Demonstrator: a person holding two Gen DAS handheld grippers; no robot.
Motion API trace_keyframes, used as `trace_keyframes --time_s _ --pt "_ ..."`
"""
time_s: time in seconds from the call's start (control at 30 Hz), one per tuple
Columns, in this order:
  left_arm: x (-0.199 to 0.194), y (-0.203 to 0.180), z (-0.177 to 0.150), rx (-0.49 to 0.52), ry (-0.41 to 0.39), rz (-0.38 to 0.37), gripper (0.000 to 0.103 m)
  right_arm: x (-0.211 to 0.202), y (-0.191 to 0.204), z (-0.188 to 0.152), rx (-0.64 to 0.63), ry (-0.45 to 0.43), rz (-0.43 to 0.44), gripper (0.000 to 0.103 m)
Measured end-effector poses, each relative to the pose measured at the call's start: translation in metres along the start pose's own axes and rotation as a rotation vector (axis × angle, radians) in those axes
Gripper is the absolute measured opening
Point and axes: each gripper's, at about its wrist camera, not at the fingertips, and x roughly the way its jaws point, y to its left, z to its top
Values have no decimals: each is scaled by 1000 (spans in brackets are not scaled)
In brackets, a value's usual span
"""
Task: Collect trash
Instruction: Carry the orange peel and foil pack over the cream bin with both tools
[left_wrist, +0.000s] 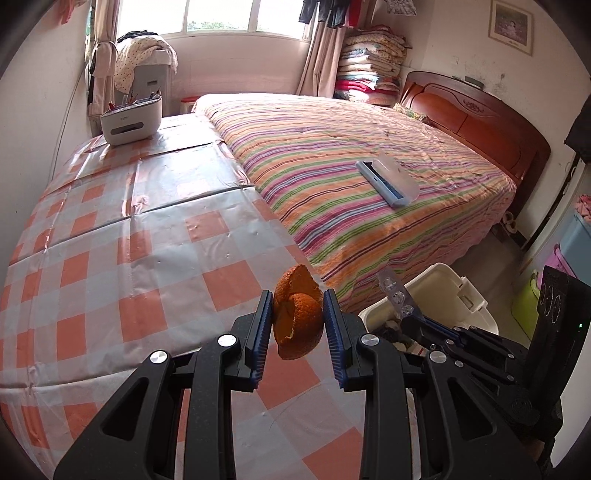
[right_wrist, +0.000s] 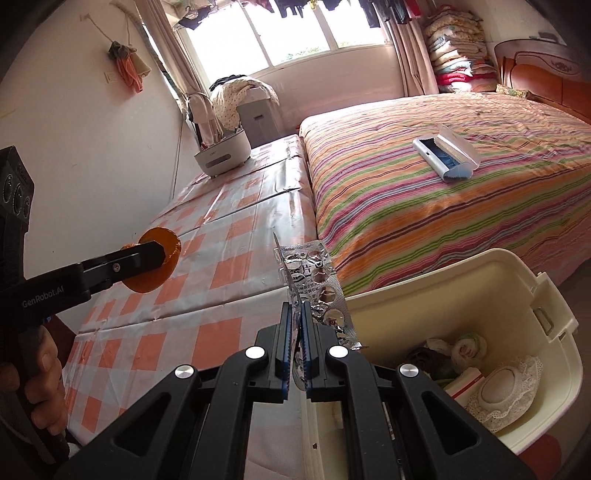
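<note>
Left wrist | left gripper (left_wrist: 298, 317) jaws pinch curled, dimpled orange peel (left_wrist: 297, 320) | right gripper (right_wrist: 295, 343) jaws clamp crinkled foil blister pack (right_wrist: 321, 291)

"GenRobot.AI" stands on the left gripper (right_wrist: 162, 254) arm; the blister pack (right_wrist: 317, 284) print seems too blurred to read.

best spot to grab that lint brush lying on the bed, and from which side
Judging by its shape, take the lint brush across its narrow width near the middle, coming down from above. It lies flat on the striped bedspread, long and slim, so the tongs should straddle the two long edges.
</note>
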Motion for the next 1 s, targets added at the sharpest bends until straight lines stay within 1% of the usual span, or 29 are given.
trace_keyframes --time_s 0.23,0.5,0.87,1.0 --pt "15 -37 0 50 26 -35 27 -13 -30 -1 81 -27 -48 5" --pt "26 -69 -1 106 46 -55 27 -23 -45 -4 140 -51 -69 5" --pt "30 -90 -2 138 53 -59 27 -34 -63 -8 200 -68 -87 6" --pt "32 -95 -2 147 56 -61 27 -35 -69 -10 222 -60 -87 6"
